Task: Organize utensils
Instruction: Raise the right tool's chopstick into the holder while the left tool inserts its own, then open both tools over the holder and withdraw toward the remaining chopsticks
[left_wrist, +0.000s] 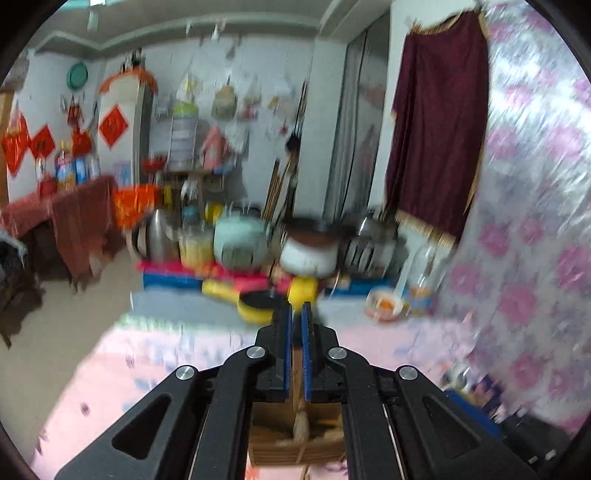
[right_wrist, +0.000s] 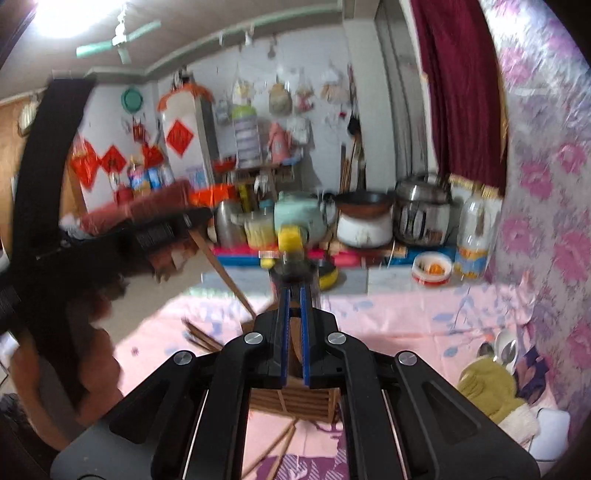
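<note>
Pink cloth (right_wrist: 406, 317) was spread below; a chopstick (right_wrist: 225, 276) was clamped in the left gripper (left_wrist: 296, 308), slanted down toward the wooden box (right_wrist: 295, 402) right under the closed right gripper (right_wrist: 293, 293).

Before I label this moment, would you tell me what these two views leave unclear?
- Left wrist view: wooden holder contents; the left gripper covers them, and motion blurs the frame.
- Right wrist view: whether the right gripper pinches anything; blurred, with the holder behind.
- Right wrist view: loose chopsticks, too blurred to count.
- Right wrist view: spoons, partly hidden by a green cloth.
</note>
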